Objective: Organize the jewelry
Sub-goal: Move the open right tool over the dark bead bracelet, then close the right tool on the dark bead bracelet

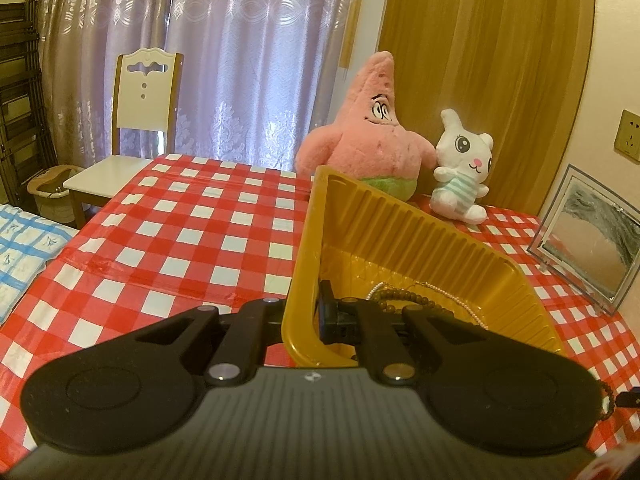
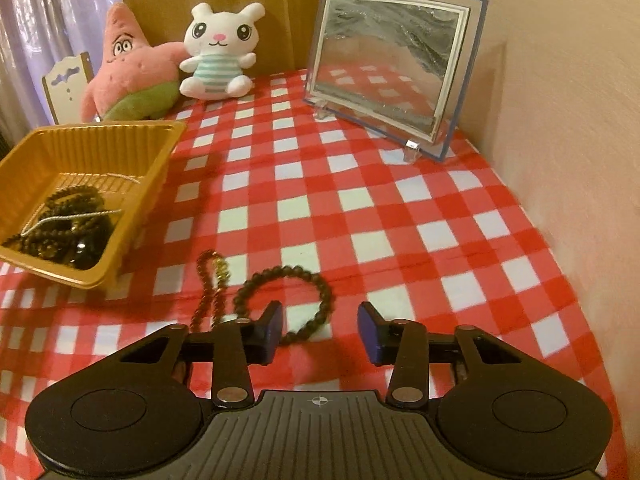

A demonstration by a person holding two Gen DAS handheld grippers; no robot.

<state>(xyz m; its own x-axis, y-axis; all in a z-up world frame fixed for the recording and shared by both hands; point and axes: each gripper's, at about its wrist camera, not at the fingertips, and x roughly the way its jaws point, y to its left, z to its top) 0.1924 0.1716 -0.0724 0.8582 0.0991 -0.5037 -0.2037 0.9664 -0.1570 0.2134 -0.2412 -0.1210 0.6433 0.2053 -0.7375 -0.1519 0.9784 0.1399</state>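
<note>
Right claw (image 2: 318, 332), dark bead bracelet (image 2: 286, 304), no legible writing

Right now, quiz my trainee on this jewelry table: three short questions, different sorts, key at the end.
1. True or false: the left gripper is clamped on the yellow tray wall.
2. What lies between the right gripper pads: A) pearl strand B) dark bead bracelet C) nothing?
3. Which piece lies on the cloth beside the bracelet, nearer the tray?

Key: 1 true. 2 B, not yet gripped. 3 the brown bead string.
</note>
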